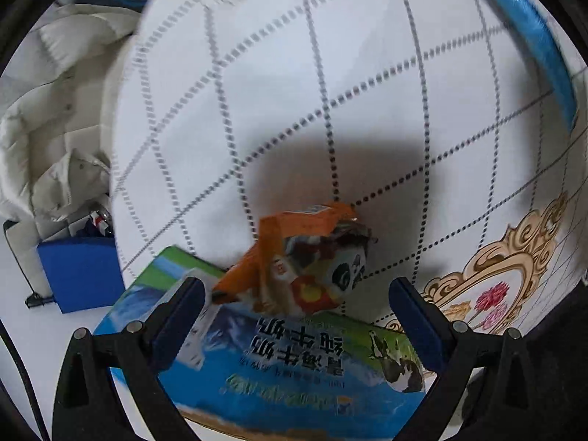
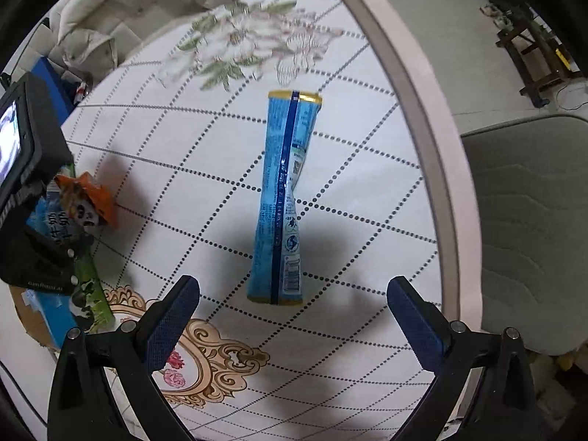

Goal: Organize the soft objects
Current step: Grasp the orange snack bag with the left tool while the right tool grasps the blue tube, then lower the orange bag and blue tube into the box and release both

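- While the orange snack packet (image 1: pixel 301 257) already rests on the milk carton box (image 1: pixel 279 360) at the table's (image 1: pixel 330 92) edge, the left gripper (image 1: pixel 297 290) gapes wide, holding nothing.
- Still unsorted, the blue pouch (image 2: pixel 283 198) lies mid-table, ahead of the wide-open, empty right gripper (image 2: pixel 294 294).

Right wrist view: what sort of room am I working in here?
Most likely a home dining or living area: a round table with a printed floral cloth, a grey chair beside it, and a padded cream coat heaped behind.
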The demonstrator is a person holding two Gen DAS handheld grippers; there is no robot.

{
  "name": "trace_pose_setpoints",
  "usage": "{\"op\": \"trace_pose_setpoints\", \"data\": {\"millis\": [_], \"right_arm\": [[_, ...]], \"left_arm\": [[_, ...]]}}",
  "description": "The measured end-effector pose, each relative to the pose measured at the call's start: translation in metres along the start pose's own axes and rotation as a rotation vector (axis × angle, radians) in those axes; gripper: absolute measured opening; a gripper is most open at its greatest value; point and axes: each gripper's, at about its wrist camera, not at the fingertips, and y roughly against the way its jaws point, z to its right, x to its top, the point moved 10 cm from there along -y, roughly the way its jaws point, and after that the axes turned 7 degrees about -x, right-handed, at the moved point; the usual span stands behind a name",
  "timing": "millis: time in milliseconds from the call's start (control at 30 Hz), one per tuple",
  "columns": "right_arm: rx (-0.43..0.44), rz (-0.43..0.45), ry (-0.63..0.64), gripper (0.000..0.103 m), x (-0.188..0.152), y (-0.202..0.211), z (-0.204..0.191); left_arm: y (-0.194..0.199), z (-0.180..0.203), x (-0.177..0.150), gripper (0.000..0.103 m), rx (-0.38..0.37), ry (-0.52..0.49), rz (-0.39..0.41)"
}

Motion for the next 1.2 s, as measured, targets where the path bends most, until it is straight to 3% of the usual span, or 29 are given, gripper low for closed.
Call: {"op": "trace_pose_setpoints", "data": {"millis": [67, 133, 233, 267, 400, 533, 600, 667, 767, 800, 1033, 1200], "right_arm": [[0.004, -0.015, 0.0, 0.103, 0.002, -0.008, -0.001], [-0.004, -0.031, 0.003, 0.103, 0.006, -0.018, -0.001], [0.005, -0.043, -0.008, 0.101, 0.011, -0.027, -0.001], [0.011, -0.046, -0.014, 0.096, 0.013, -0.029, -0.001], [0.048, -0.065, -0.04, 0.074, 0.021, -0.038, -0.006], [0.058, -0.078, -0.051, 0.074, 0.031, -0.047, -0.013], [0.046, -0.088, -0.048, 0.074, 0.034, -0.053, -0.016], [0.026, -0.098, -0.045, 0.071, 0.035, -0.058, -0.018], [-0.018, -0.105, -0.017, 0.043, 0.031, -0.065, -0.019], [-0.038, -0.103, 0.0, 0.03, 0.028, -0.064, -0.018], [-0.071, -0.137, 0.042, 0.029, -0.001, -0.067, -0.009], [-0.04, -0.144, 0.016, 0.046, -0.003, -0.066, -0.003]], "left_arm": [[-0.009, -0.003, 0.002, 0.101, 0.031, 0.0, -0.008], [-0.012, -0.005, 0.005, 0.074, 0.026, 0.034, 0.002], [-0.009, -0.007, 0.006, 0.072, -0.013, 0.139, 0.032], [-0.007, -0.01, 0.006, 0.071, -0.047, 0.187, 0.038], [-0.002, -0.003, 0.005, 0.071, -0.286, 0.443, 0.088], [-0.001, 0.02, 0.004, 0.071, -0.566, 0.674, 0.145], [-0.002, 0.027, 0.003, 0.071, -0.621, 0.736, 0.159], [-0.004, 0.037, -0.001, 0.071, -0.638, 0.773, 0.179], [-0.004, 0.049, -0.002, 0.071, -0.651, 0.779, 0.193], [-0.004, 0.051, -0.002, 0.073, -0.642, 0.772, 0.202], [-0.014, 0.087, 0.017, 0.074, -0.627, 0.719, 0.185], [-0.014, 0.1, 0.019, 0.074, -0.611, 0.701, 0.189]]}}
